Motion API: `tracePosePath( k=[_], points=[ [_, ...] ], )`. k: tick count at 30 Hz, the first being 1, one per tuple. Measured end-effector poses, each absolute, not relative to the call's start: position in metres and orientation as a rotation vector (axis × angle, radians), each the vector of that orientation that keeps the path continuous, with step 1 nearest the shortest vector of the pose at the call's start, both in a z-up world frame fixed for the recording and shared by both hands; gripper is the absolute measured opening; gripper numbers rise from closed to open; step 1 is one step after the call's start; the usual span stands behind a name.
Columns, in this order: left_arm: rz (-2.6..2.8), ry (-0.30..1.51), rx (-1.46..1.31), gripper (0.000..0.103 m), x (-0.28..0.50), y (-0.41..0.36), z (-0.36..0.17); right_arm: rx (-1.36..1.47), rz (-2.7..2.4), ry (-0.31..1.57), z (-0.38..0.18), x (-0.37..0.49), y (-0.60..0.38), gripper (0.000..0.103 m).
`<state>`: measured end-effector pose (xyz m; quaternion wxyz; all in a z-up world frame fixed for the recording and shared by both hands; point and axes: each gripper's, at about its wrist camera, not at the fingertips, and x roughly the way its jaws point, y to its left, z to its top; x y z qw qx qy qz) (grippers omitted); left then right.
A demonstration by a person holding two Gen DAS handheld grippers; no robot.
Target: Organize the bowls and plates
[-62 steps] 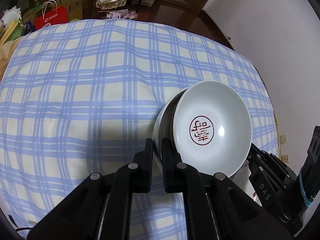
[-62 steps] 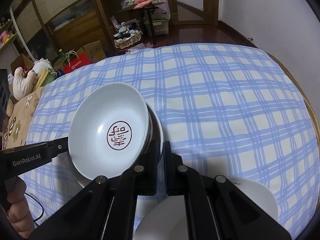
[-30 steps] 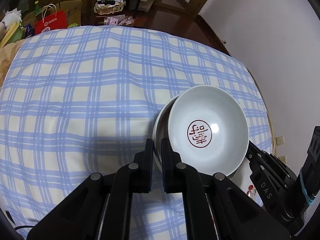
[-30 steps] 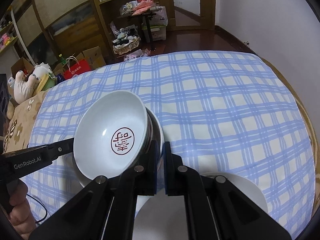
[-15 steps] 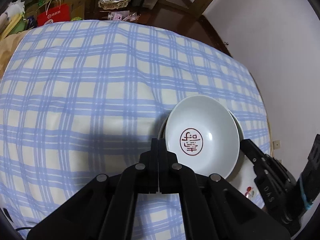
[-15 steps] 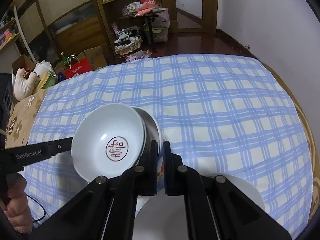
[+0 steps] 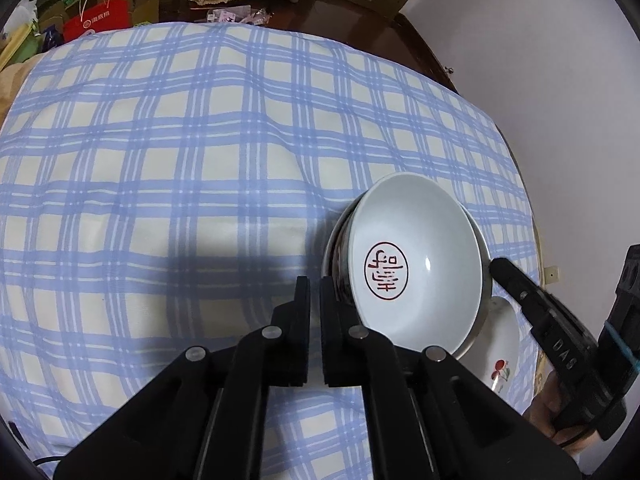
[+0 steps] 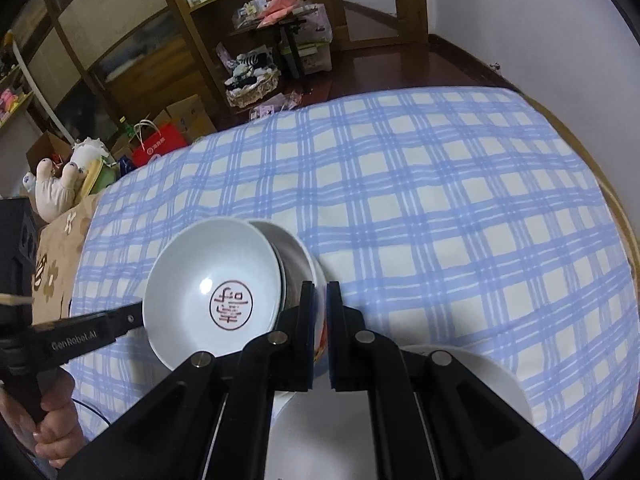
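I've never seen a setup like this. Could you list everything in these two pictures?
Stamped bowl: one, white with red seal mark, top of the stack.
Bowls beneath: at least one, white, exact count hidden.
Cherry plate: one, white with red cherries, beside the stack.
Tablecloth: one, blue and cream plaid.
Gift bag: one, red, on the floor.
Plush toy: one, white.
Left gripper: black, narrow gap.
Right gripper: black, at the stack's rim.

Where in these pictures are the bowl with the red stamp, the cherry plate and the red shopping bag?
bowl with the red stamp (image 8: 216, 280), right wrist view, on its inner wall.
cherry plate (image 7: 505, 336), left wrist view, on its white face.
red shopping bag (image 7: 100, 22), left wrist view, on its front.
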<state>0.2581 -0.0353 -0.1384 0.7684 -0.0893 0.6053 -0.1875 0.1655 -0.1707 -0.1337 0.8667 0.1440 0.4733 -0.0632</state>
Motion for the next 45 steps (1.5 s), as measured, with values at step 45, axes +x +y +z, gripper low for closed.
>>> tracePosePath(
  k=[45],
  points=[
    [-0.517,1.367,-0.225,0.011,0.272,-0.036,-0.142,0.317,-0.153,1.13,-0.159,0.177,-0.189,0.042]
  ],
)
